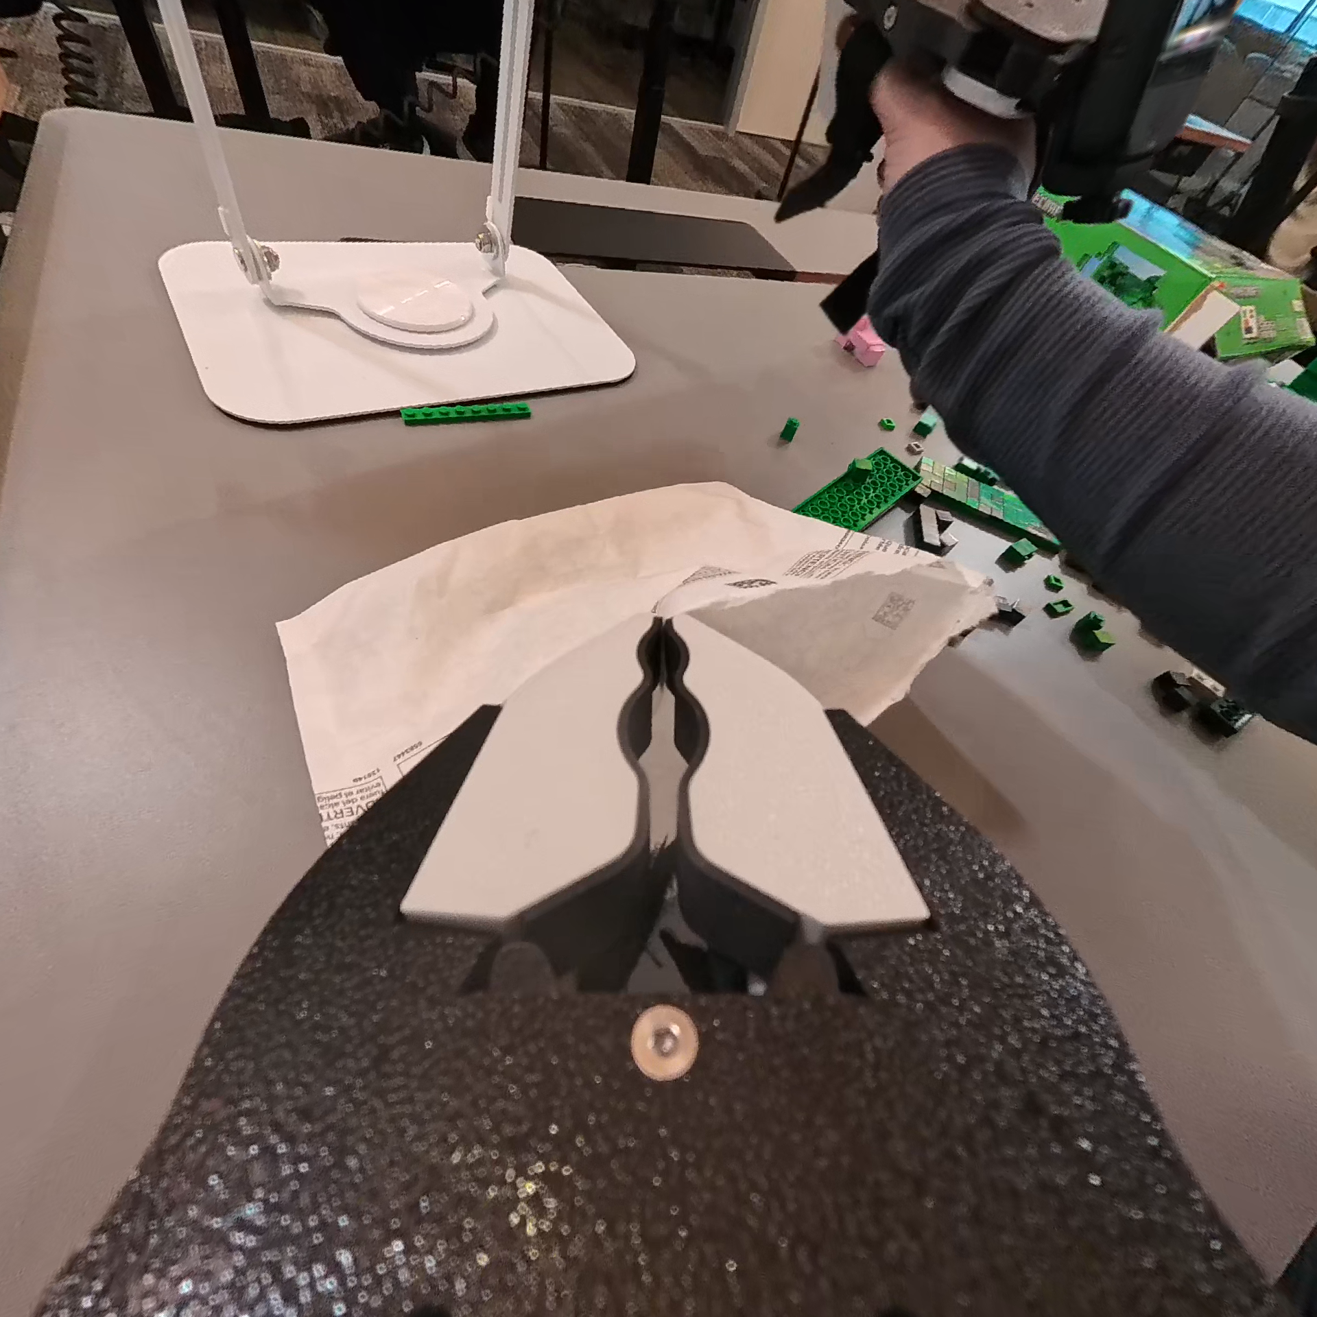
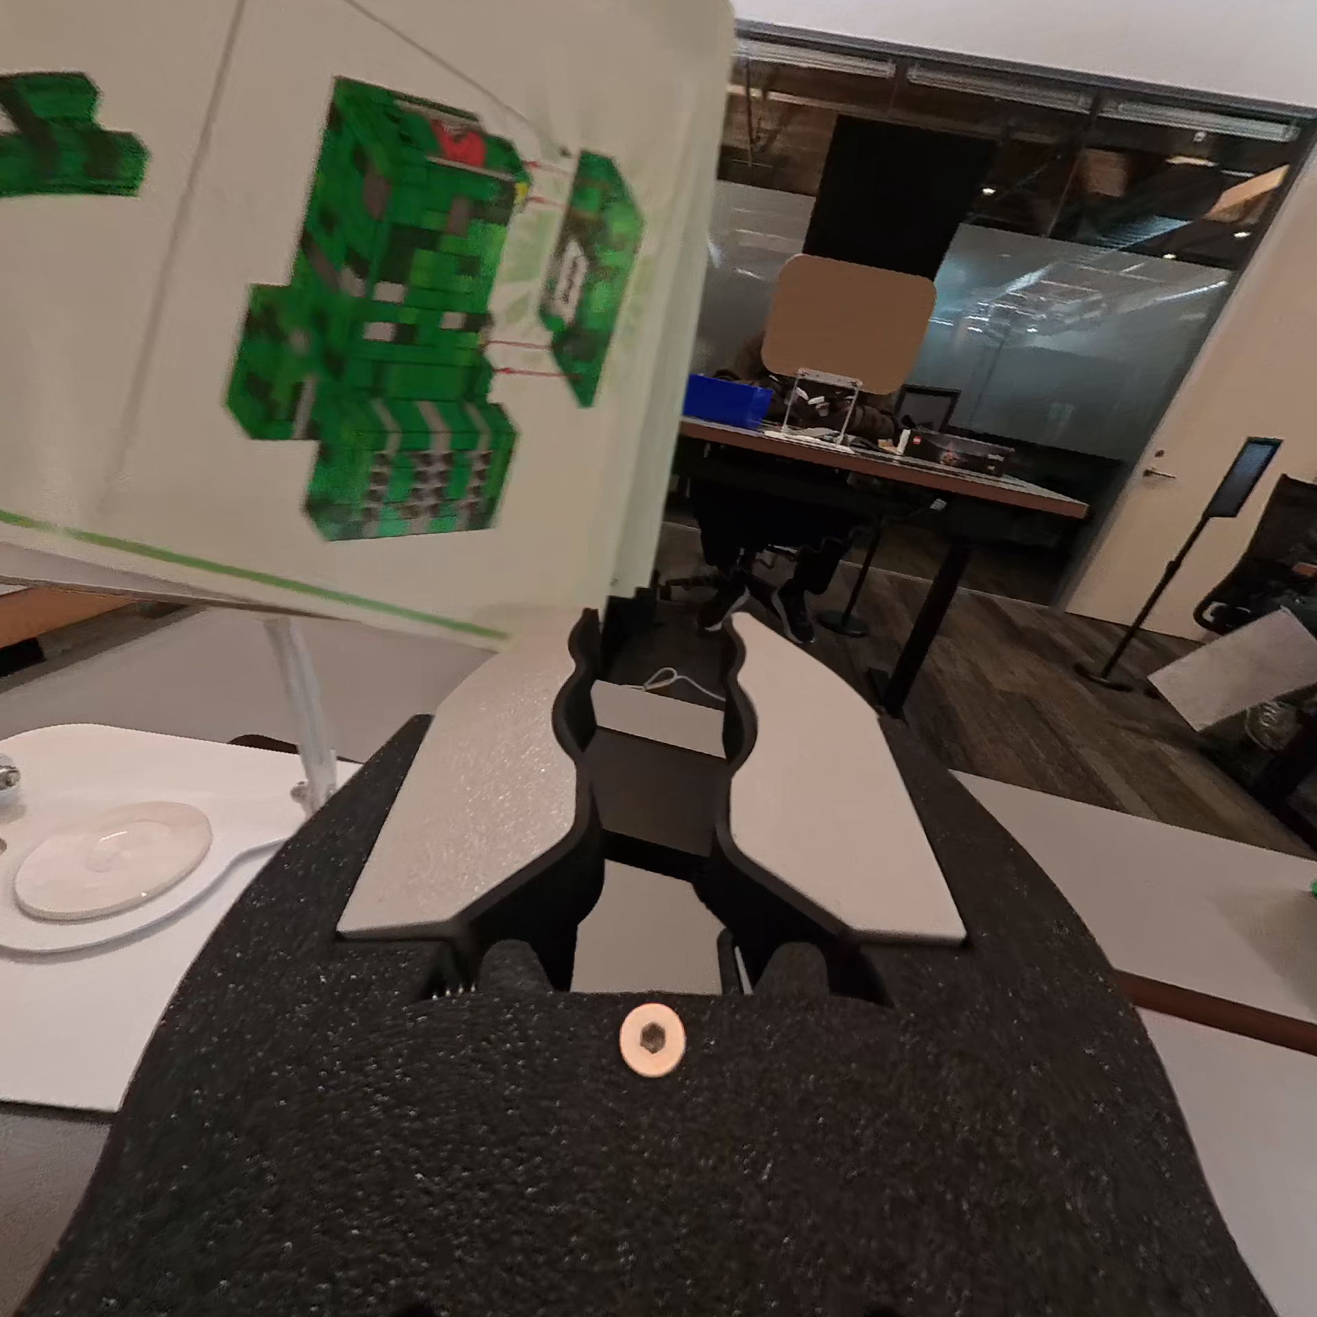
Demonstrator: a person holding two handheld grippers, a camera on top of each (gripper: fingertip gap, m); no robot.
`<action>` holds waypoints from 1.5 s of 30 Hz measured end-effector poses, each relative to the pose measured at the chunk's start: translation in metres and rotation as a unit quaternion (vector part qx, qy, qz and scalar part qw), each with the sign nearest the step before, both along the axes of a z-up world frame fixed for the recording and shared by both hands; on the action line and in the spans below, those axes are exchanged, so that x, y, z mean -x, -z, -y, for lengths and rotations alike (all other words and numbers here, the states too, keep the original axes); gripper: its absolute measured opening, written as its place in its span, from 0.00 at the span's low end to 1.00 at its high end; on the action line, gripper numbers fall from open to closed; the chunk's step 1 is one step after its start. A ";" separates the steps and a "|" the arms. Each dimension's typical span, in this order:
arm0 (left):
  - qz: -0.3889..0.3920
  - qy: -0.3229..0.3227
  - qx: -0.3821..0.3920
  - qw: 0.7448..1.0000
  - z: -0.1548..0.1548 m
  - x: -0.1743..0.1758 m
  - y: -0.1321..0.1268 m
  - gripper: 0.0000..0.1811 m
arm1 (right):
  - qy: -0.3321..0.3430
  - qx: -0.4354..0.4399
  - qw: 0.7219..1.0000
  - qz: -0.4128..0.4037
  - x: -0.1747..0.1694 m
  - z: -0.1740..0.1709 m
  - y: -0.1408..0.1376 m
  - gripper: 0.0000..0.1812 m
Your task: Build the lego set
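Lego set: barely begun, mostly loose green bricks point(image 1: 1089, 628) scattered on table point(image 1: 142, 641) at right, beside one partly built plate point(image 1: 859, 488). Left gripper point(image 1: 663, 627) clenched on torn paper bag point(image 1: 541, 570). Right gripper point(image 2: 659, 634) released, empty, raised near instruction page point(image 2: 399, 306). Nearly all assembly left.

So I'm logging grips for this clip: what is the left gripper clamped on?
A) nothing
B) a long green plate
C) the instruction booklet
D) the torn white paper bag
D: the left gripper has its jaws pressed together on the torn white paper bag, lifting its edge off the table.
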State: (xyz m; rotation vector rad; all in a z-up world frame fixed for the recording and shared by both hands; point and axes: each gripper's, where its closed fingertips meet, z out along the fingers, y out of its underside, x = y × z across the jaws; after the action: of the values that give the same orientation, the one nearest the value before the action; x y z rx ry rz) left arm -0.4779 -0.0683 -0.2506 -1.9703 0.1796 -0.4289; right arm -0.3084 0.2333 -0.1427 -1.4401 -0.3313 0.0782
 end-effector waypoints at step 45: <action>-0.014 0.080 -0.165 0.983 0.021 -0.052 -0.085 0.16 | -0.372 -0.205 0.836 0.349 0.067 0.293 0.069 0.00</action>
State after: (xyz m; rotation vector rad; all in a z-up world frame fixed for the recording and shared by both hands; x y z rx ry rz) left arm -0.4261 -0.0890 -0.1656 -1.6413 0.4033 -0.4445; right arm -0.3755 -0.0593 -0.2118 -0.7913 -1.4218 0.0999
